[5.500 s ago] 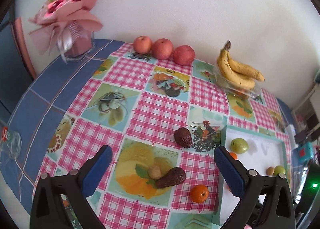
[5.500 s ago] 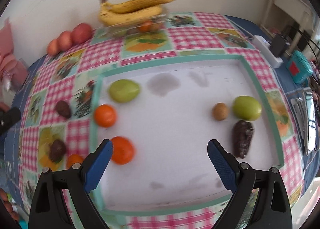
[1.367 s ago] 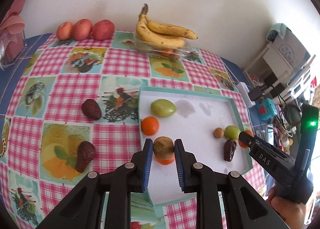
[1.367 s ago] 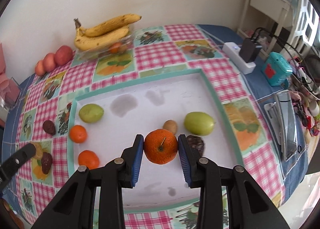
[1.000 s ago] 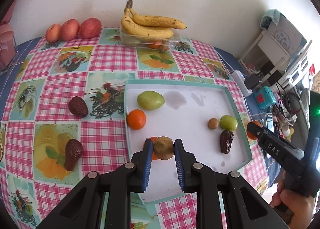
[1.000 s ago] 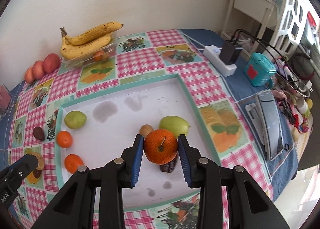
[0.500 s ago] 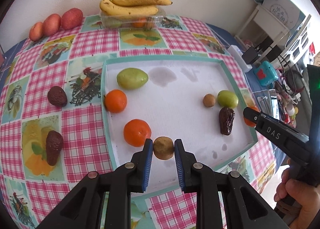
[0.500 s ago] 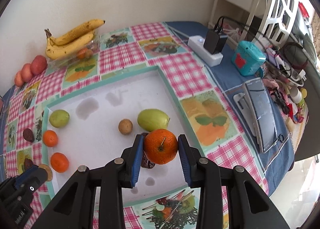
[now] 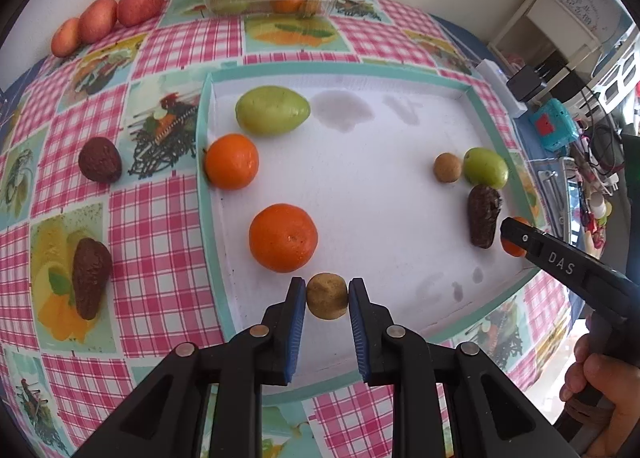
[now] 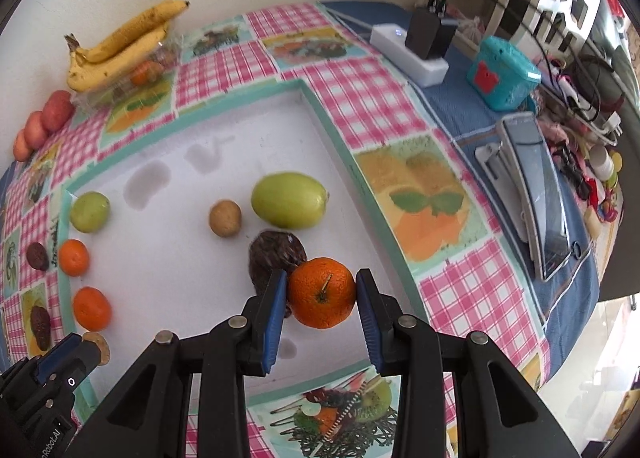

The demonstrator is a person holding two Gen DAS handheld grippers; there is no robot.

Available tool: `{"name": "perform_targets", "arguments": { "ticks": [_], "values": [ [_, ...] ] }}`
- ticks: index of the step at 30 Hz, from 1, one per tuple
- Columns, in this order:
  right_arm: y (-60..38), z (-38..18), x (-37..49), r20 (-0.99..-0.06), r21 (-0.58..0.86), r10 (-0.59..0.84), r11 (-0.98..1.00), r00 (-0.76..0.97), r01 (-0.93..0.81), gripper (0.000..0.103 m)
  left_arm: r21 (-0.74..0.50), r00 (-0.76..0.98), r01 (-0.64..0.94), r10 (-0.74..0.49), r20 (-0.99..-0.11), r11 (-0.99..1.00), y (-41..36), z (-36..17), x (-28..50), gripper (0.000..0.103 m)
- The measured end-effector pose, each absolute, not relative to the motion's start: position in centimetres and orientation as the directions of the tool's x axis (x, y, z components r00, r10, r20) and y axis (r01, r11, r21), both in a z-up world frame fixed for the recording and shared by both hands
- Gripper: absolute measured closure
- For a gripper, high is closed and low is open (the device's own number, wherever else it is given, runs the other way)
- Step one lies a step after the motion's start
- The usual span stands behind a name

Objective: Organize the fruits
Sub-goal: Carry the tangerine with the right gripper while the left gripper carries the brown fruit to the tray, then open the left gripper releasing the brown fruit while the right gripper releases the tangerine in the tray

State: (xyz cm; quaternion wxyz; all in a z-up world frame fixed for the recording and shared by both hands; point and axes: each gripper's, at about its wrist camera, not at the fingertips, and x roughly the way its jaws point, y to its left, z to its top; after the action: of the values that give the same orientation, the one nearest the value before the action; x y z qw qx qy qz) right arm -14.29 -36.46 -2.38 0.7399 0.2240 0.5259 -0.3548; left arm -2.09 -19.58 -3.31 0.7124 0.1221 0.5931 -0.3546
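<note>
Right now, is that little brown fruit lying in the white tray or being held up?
Held. The small brown fruit sits pinched between the blue pads of the left gripper, over the near part of the white tray; whether it touches the tray, cannot tell.

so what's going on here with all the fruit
A person is sorting fruit into a white tray using two handheld grippers. The left gripper holds a small brown fruit over the tray's near edge; the right gripper holds an orange above the tray's right side. Two avocados sit outside on the tablecloth.
</note>
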Motion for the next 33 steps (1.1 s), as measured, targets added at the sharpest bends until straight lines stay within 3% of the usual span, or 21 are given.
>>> {"name": "perform_targets", "arguments": {
  "ticks": [33],
  "values": [
    [-37.1, -4.6, -14.6, -0.96, -0.039, -0.239, 0.63, 0.145, 0.776, 0.066, -0.248, 0.031, 0.63, -0.343, -0.939, 0.736, -19.5, -4.0, -1.6, 0.078]
  ]
}}
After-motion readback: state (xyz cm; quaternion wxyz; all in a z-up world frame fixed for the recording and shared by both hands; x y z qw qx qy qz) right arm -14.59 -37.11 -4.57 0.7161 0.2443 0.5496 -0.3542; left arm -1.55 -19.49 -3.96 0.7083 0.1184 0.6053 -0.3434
